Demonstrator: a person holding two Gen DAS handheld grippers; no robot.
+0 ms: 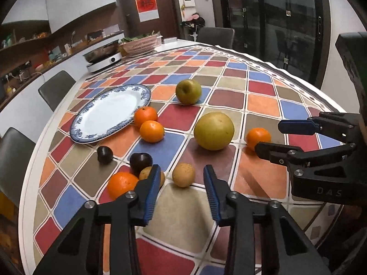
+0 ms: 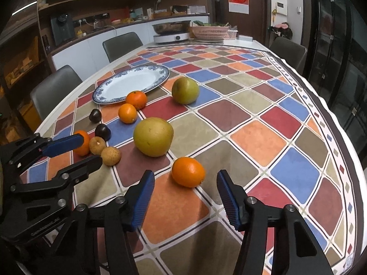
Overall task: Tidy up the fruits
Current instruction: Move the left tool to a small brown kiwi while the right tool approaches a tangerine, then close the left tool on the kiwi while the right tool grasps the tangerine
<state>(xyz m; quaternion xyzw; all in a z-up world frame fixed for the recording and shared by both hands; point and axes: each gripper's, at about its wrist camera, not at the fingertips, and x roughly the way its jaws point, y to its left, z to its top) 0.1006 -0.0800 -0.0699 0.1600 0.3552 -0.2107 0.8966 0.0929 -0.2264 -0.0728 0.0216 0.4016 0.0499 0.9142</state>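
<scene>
Right gripper [image 2: 185, 197] spread and empty, orange [image 2: 188, 171] lower centre just beyond its tips; left gripper [image 1: 181, 192] also spread, brown fruit [image 1: 183, 174] between and just past its tips.

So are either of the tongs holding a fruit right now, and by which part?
Nothing is held. The left tongs and right tongs are both open and empty; the nearest orange lies untouched on the tablecloth.
</scene>
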